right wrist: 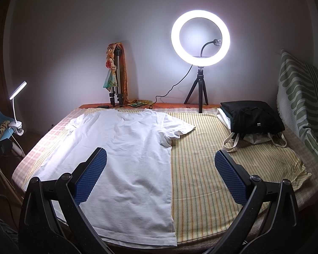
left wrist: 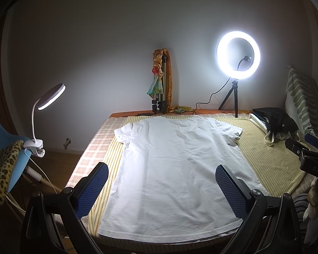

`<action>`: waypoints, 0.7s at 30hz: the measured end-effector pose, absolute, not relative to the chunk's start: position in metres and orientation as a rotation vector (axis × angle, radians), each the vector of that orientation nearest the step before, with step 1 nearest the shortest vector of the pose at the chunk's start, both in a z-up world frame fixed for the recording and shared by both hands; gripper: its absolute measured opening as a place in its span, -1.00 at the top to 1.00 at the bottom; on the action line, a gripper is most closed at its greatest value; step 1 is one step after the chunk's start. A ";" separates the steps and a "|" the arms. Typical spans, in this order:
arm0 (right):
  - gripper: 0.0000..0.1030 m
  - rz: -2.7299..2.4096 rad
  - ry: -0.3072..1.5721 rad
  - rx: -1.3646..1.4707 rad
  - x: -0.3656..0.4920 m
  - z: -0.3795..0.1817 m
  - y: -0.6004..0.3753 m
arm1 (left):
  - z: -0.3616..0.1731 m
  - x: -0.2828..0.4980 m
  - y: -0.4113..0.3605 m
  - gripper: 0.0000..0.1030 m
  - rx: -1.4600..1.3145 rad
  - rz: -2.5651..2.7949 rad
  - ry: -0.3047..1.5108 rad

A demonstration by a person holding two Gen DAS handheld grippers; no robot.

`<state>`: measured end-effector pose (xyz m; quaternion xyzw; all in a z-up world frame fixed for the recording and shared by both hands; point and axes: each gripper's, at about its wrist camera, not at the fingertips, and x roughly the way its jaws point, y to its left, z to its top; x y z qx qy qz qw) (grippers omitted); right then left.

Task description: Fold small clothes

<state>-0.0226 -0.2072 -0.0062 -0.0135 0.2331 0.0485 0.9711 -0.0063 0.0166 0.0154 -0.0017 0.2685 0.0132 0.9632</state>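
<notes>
A white T-shirt lies spread flat on a yellow striped cloth on the table, collar at the far end, hem near me. My left gripper is open and empty, hovering above the shirt's lower half. In the right wrist view the shirt fills the left part of the cloth. My right gripper is open and empty, above the shirt's right side edge. The right gripper's body shows at the right edge of the left wrist view.
A lit ring light on a tripod stands at the table's far edge. A folded tripod with scarves leans on the wall. Black and white folded items lie at the far right. A clip lamp sits on a blue chair, left.
</notes>
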 end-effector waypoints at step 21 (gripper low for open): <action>-1.00 0.108 0.470 -0.035 -0.014 -0.008 -0.195 | 0.008 -0.007 0.016 -0.98 0.007 0.039 0.551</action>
